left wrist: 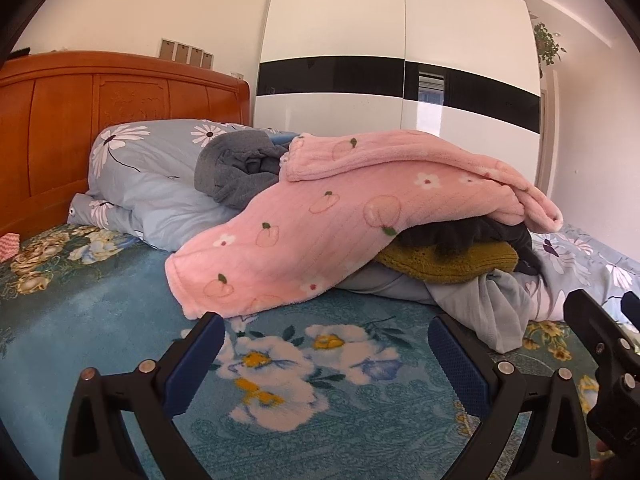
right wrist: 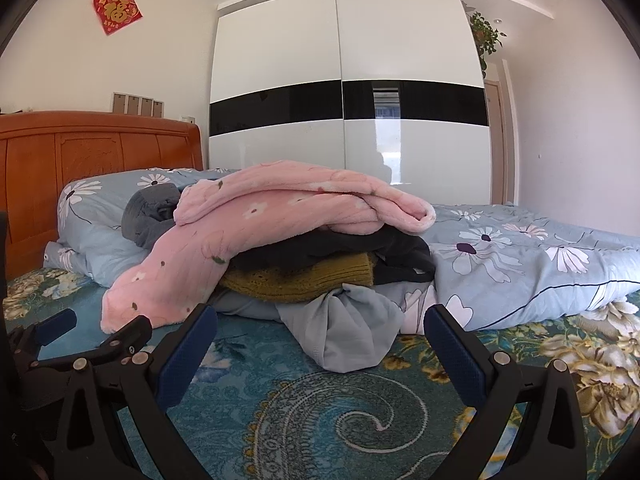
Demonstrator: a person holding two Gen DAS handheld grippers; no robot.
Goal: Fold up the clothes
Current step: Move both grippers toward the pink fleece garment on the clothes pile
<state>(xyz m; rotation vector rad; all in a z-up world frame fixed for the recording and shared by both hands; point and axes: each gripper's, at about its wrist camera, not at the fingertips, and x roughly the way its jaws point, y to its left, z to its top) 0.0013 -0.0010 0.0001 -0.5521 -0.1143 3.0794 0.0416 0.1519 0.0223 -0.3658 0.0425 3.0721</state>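
Laundry pile waiting on the bed, both grippers empty and wide open

Going left to right: the left gripper point(left wrist: 326, 330) hovers low over the floral bedspread point(left wrist: 100, 312) with its jaws spread, just short of the hanging end of the pink fleece garment point(left wrist: 304, 224). That one looks thick, soft and floppy, light enough but it'll sag and drag, so I'd pinch that loose hem at a corner. It's draped over a black garment point(right wrist: 340, 248) and a mustard knit point(right wrist: 312, 276), with a thin grey piece point(right wrist: 352, 332) spilling out front. The right gripper point(right wrist: 320, 328), jaws also apart and holding nothing, points at that grey one, which looks limp and slippery.
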